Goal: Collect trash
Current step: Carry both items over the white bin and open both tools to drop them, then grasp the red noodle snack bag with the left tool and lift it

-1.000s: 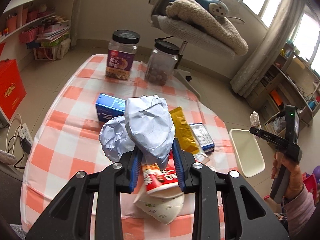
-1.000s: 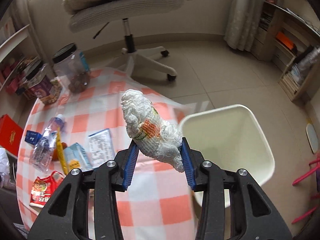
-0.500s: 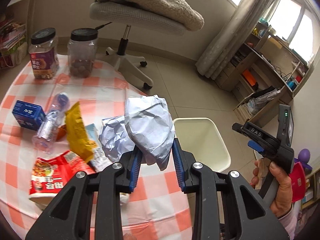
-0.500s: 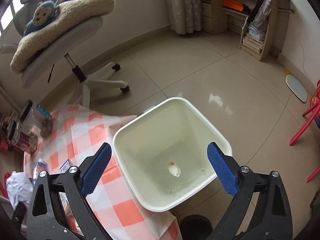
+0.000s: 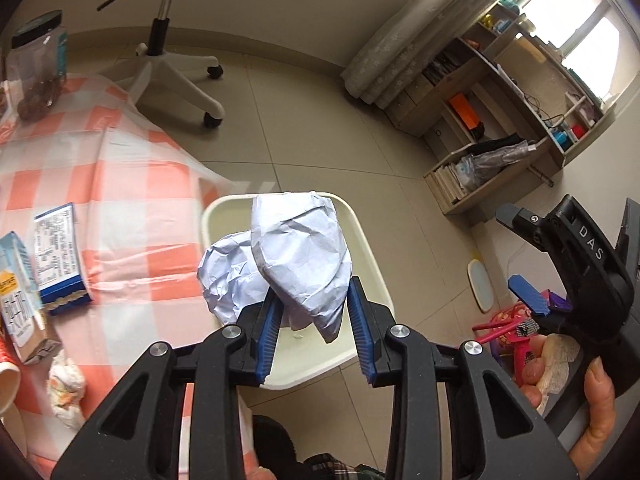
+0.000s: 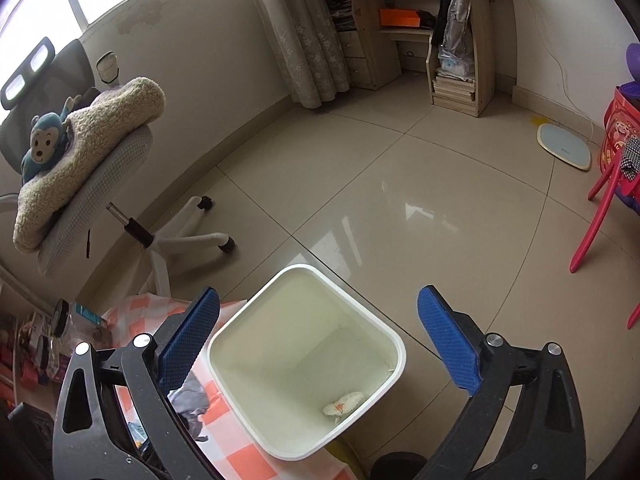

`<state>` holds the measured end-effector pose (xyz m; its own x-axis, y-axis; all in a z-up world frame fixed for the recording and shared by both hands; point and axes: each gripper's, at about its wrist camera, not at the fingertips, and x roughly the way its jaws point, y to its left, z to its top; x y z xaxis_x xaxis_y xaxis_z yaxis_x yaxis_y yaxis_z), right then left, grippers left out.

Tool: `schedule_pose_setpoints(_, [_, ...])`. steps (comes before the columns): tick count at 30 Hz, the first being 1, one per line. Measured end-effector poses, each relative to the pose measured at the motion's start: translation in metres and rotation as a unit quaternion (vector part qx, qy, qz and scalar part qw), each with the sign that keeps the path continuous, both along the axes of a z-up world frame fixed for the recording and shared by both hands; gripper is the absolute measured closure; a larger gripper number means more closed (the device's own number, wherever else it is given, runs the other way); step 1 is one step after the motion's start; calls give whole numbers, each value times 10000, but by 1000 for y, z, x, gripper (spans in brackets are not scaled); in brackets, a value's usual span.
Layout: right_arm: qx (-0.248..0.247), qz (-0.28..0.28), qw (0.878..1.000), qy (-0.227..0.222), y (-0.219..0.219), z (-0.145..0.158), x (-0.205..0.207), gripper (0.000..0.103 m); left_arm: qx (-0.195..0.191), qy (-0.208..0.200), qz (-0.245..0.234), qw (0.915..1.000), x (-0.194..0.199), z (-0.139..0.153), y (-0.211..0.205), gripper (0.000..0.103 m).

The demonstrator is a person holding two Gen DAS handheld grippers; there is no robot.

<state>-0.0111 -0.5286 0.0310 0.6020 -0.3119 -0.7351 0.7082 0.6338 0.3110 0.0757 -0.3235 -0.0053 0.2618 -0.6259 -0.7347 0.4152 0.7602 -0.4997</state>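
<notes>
Your left gripper has its jaws clamped on the crumpled paper wad, and the wad sits over the white bin that stands on the floor just off the tabletop edge. From the left wrist view the paper covers the bin's mouth, with the smaller lobe bulging toward the tabletop side, so part of it may overhang the near rim; I can't tell the height above the rim. Judgement: the drop hinges on that lobe clearing the tabletop-side rim, so bias slightly away from the tabletop before you let go. Your right gripper is spread wide and holds nothing, looking down into the bin where one small wrapper wad lies near a bottom corner. The left is the one placed for this drop.
</notes>
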Motion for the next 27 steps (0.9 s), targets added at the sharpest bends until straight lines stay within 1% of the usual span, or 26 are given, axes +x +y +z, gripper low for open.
schedule_pose_setpoints(1, [-8, -34, 10000, -5, -3, 1, -3, 8, -21, 76, -60, 10000, 1, -2, -8, 58])
schedule_pose_setpoints(2, [-23, -69, 10000, -11, -4, 2, -5, 8, -41, 158, -103, 9998, 1, -5, -13, 45])
schedule_pose_setpoints(3, [-43, -106, 9999, -17, -6, 2, -7, 8, -69, 229, -136, 9996, 2, -6, -18, 39])
schedule_pose_setpoints(5, [-95, -175, 9998, -28, -8, 4, -10, 8, -25, 262, -179, 9995, 2, -6, -22, 36])
schedule_pose_setpoints(6, [-111, -188, 9998, -35, -8, 4, -11, 8, 58, 195, -183, 9996, 1, -4, -21, 34])
schedule_pose_setpoints(8, [-145, -194, 9997, -29, -5, 5, -11, 7, 296, -57, -121, 9995, 0, 0, -14, 32])
schedule_pose_setpoints(10, [-218, -167, 9996, 1, 1, 5, -9, 7, 613, -427, 16, 9972, -2, 6, -2, 29])
schedule_pose_setpoints(11, [-270, -133, 9995, 23, 6, 5, -7, 7, 774, -622, 106, 9950, -3, 10, 6, 25])
schedule_pose_setpoints(12, [-337, -93, 9994, 54, 10, 6, -5, 7, 955, -842, 214, 9916, -4, 15, 14, 21])
schedule_pose_setpoints(14, [-562, 17, 9983, 142, 25, 7, 2, 7, 1298, -1268, 435, 9824, -6, 23, 30, 20])
schedule_pose_setpoints(17, [-939, 303, 9947, 276, 53, 9, 14, 7, 1600, -1732, 750, 9689, -6, 34, 55, 16])
schedule_pose_setpoints(21, [-1499, 697, 9853, 429, 95, 10, 26, 7, 1720, -1993, 1174, 9576, -3, 44, 94, 14])
schedule_pose_setpoints(24, [-1919, 1028, 9747, 501, 128, 10, 35, 7, 1835, -2098, 1533, 9481, -1, 47, 122, 13])
schedule_pose_setpoints(27, [-2181, 1418, 9640, 554, 161, 7, 43, 7, 2054, -2203, 1830, 9358, -3, 46, 147, 9])
